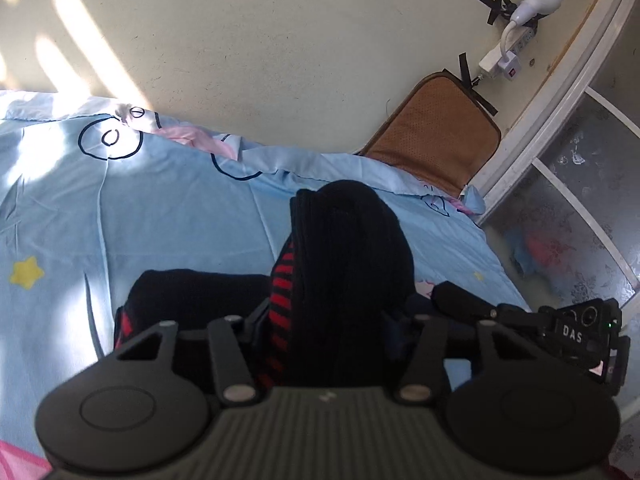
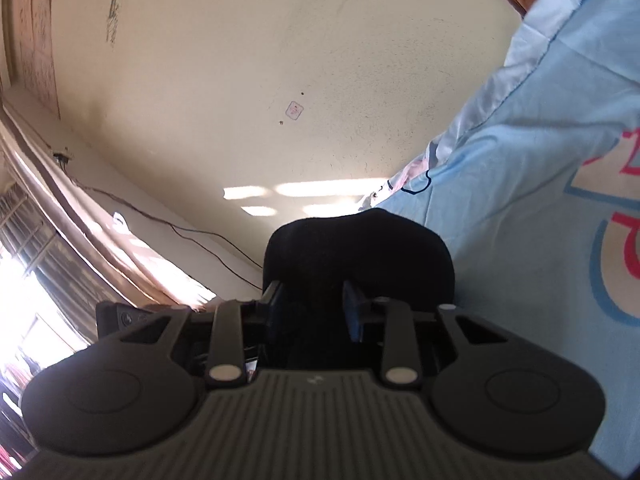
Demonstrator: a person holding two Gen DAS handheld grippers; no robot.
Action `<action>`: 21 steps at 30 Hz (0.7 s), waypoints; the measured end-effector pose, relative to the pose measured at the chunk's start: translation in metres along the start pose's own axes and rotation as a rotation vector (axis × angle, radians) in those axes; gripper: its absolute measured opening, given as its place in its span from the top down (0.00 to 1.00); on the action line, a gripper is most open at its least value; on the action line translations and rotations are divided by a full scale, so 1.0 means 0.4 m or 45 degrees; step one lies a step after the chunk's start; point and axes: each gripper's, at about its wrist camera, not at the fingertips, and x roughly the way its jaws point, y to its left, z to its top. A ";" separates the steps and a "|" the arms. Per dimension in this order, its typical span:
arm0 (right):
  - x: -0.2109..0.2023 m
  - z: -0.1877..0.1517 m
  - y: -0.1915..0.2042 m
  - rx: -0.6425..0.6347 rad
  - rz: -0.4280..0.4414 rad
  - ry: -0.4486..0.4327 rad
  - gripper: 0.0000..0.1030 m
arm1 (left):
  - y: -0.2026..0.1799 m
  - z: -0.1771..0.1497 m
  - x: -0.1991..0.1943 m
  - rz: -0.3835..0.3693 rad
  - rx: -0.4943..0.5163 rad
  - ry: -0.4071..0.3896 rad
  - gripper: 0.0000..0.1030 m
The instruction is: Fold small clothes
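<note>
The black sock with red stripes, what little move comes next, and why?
Probably lower it flat onto the light blue cartoon bedsheet. Both the left gripper and the right gripper pinch the black sock with red stripes, which stands bunched up between them, not yet folded flat.

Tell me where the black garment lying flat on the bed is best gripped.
Take the flat black garment at its far rounded edge, coming from above. That edge lies free on the blue sheet, while the near side sits behind the left gripper, which holds another dark piece.

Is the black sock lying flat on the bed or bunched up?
Bunched up: the black sock stands in a lump between the left gripper fingers, above the blue bedsheet.
</note>
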 end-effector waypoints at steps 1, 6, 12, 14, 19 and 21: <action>0.000 0.002 0.009 0.002 -0.008 -0.006 0.68 | -0.007 0.002 -0.008 0.000 0.002 -0.002 0.63; 0.057 0.005 0.130 -0.214 0.013 0.091 0.68 | -0.015 0.013 -0.106 -0.058 -0.029 -0.085 0.66; 0.198 -0.031 0.233 -0.363 0.035 0.260 0.71 | 0.104 -0.017 -0.208 0.006 -0.228 -0.174 0.67; 0.269 -0.048 0.219 -0.360 -0.029 0.348 0.82 | 0.165 -0.040 -0.193 0.059 -0.336 -0.132 0.66; 0.336 -0.089 0.191 -0.435 -0.136 0.419 1.00 | 0.268 -0.088 -0.142 0.096 -0.498 -0.136 0.25; 0.326 -0.086 0.191 -0.437 -0.140 0.416 0.99 | 0.271 -0.089 -0.135 0.088 -0.497 -0.146 0.22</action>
